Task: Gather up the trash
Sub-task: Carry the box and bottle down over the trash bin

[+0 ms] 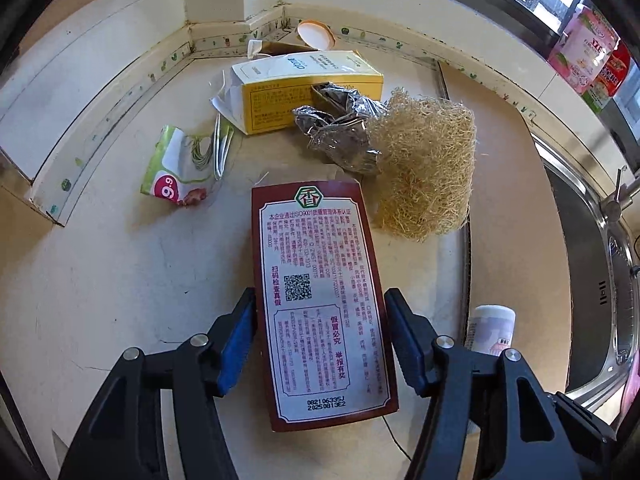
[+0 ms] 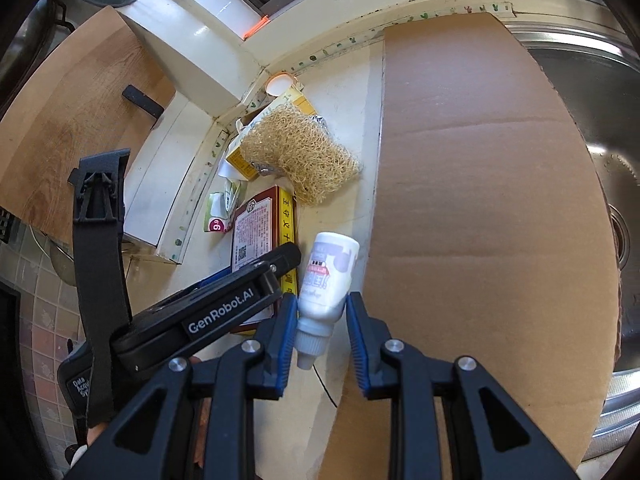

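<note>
A dark red box (image 1: 320, 300) with a white printed label lies on the cream counter between the pads of my left gripper (image 1: 320, 340); the pads stand at both its sides, touching or nearly so. My right gripper (image 2: 322, 338) is open around a small white bottle (image 2: 326, 280) lying on the counter, neck toward the camera, with gaps on both sides. Beyond lie a yellow-white carton (image 1: 304, 84), crumpled foil (image 1: 340, 128), a straw-coloured loofah (image 1: 424, 168) and a green wrapper (image 1: 180, 168). The red box (image 2: 254, 232) and the left gripper's body show in the right wrist view.
A brown cardboard sheet (image 2: 480, 200) covers the counter's right part, beside a steel sink (image 2: 608, 128). A round lid (image 1: 316, 34) leans at the back wall. Packets (image 1: 588, 56) stand on the window ledge. A wooden board (image 2: 72, 112) lies to the left.
</note>
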Motion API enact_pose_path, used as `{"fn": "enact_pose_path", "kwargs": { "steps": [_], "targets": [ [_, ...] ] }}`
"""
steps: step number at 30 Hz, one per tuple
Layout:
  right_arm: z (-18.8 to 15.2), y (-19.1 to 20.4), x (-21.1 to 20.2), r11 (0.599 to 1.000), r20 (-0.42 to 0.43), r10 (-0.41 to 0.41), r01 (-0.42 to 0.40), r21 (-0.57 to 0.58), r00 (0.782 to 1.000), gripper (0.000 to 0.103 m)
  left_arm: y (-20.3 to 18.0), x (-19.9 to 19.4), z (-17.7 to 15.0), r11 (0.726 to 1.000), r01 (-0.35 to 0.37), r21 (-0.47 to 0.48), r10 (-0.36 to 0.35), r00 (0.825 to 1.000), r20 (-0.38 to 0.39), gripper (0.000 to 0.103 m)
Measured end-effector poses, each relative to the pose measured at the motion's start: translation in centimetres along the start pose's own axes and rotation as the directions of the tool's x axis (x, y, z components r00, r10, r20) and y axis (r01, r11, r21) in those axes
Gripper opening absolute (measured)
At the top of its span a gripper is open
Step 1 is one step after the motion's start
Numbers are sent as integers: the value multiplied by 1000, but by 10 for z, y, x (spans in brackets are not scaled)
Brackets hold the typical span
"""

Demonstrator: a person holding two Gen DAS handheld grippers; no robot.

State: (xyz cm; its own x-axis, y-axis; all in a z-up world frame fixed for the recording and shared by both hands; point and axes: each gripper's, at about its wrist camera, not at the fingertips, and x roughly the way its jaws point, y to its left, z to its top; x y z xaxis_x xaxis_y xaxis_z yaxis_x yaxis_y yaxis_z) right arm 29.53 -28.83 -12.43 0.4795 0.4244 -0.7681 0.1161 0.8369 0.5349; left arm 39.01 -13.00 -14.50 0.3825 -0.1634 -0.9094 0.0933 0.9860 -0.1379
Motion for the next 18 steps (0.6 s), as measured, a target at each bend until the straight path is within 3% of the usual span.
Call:
{"fn": "enact_pose_path", "kwargs": {
  "steps": [10, 18],
  "targets": [
    [-27, 18, -28, 999, 32, -9, 10, -46, 999, 25, 30, -34, -31, 999, 49, -7, -49, 998, 37, 57],
    [-75, 47, -63, 995, 53, 7, -1, -100, 999, 25, 52, -103, -93, 988, 144, 57, -149, 983, 104, 57]
  ]
}}
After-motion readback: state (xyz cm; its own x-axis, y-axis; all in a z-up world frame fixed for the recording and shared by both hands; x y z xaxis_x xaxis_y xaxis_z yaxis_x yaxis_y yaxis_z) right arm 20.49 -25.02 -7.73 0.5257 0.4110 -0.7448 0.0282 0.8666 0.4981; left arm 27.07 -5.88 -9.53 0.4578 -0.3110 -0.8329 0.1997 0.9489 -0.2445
